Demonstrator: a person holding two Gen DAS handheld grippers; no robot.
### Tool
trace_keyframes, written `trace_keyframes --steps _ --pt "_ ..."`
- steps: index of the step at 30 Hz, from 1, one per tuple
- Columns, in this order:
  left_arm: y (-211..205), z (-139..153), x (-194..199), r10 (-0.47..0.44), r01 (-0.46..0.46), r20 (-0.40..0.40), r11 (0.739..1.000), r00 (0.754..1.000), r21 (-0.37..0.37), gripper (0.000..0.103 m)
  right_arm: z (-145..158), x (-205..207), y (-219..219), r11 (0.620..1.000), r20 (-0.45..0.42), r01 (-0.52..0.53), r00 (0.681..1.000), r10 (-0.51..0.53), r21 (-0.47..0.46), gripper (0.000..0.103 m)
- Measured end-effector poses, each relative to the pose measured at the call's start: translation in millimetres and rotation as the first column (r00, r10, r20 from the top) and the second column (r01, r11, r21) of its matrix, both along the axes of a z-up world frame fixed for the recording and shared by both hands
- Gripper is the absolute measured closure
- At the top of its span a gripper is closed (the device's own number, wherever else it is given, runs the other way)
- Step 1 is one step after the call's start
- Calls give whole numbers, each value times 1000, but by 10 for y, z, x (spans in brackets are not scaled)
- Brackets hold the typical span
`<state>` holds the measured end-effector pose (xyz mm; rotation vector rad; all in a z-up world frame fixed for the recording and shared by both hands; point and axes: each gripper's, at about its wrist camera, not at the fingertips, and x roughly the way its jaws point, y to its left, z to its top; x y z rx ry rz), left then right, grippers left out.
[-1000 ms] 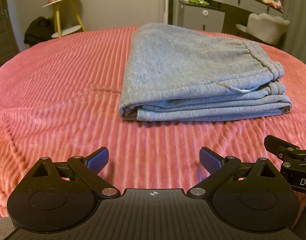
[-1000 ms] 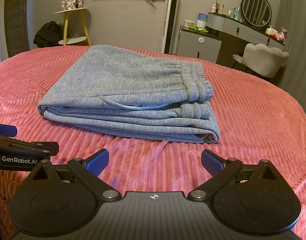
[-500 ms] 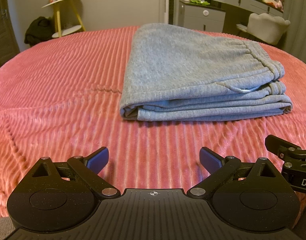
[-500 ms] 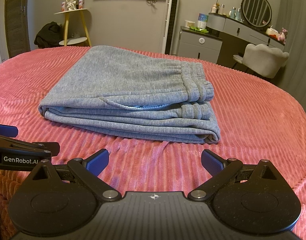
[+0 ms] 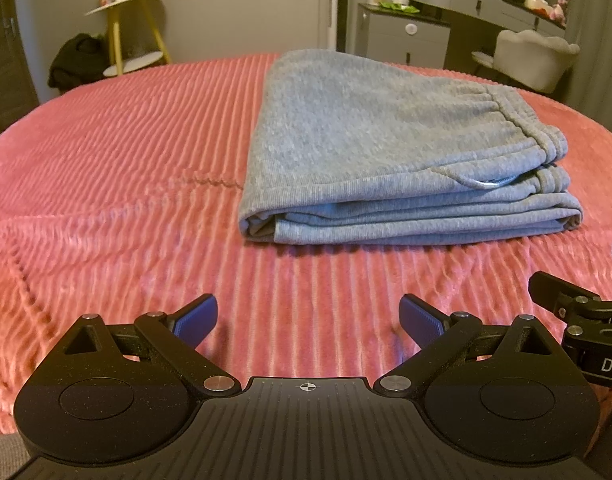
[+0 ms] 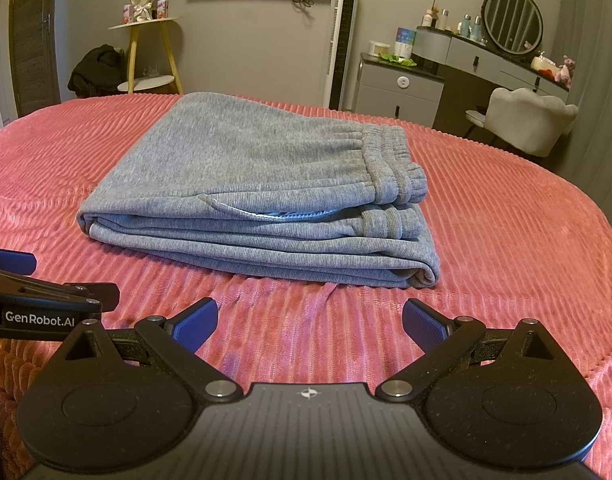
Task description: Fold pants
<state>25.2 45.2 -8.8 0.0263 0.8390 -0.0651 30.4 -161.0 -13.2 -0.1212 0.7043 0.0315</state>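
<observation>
Both grippers, the left (image 5: 308, 316) and the right (image 6: 310, 320), hang with jaws spread wide and empty over the pink bedspread (image 5: 117, 168), near the grey pants (image 6: 257, 188) lying folded on it.

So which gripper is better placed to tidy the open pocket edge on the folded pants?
Probably the right gripper: the pocket edge lies almost straight ahead of it. From the left gripper it sits far off to the right on the gray sweatpants.
</observation>
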Motion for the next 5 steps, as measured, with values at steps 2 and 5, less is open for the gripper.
trace_keyframes --steps 2,5 --pt "-4 0 -1 0 0 0 1000 1000 4 3 0 3 3 1000 0 0 1000 0 0 4" --pt "-2 4 1 -1 1 1 1000 1000 3 3 0 2 0 1000 -1 0 1000 0 0 4"
